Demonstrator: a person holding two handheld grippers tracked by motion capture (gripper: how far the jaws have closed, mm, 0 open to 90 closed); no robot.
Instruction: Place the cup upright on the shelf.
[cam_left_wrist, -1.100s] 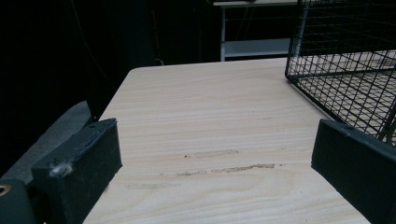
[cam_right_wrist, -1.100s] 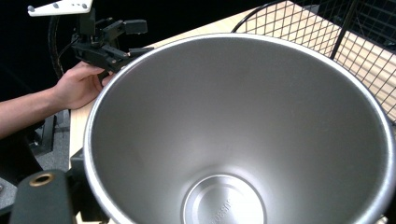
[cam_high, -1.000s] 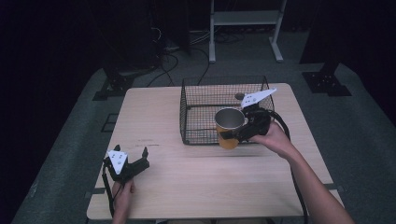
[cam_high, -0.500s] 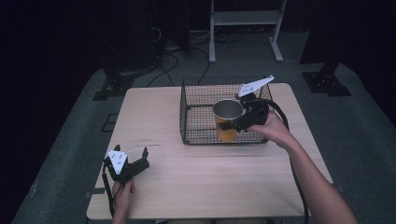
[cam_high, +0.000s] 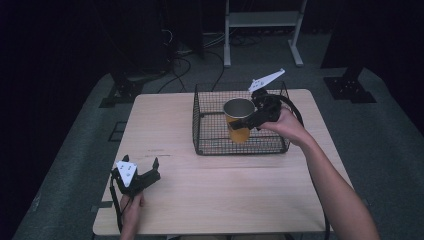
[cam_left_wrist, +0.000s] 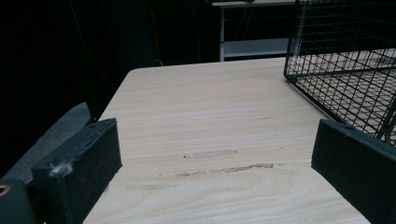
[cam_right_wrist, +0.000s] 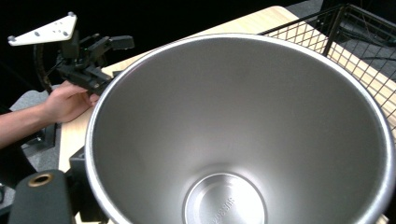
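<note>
A pale wooden table (cam_high: 220, 200) with faint straight grain and rounded corners takes up the middle of the high view. On its upper right part stands a black wire basket (cam_high: 210, 145), a low square box of fine mesh. Inside the basket's outline, right of center in that view, is a cup (cam_high: 239, 120): orange outside, smooth brushed metal inside, tapering from a wide round rim down to a small flat bottom with stamped lettering too small to read. The right gripper (cam_high: 252, 120) has its jaws closed on the cup's side, holding it upright and, by the look of it, above the basket floor. The right hand (cam_high: 285, 122) grips it from the right, the forearm running down to the lower right corner. At lower left, the left gripper (cam_high: 141, 167) rests on the table in the left hand (cam_high: 131, 207), tilted toward upper right. Its blocky dark jaws stand wide apart around bare wood.
</note>
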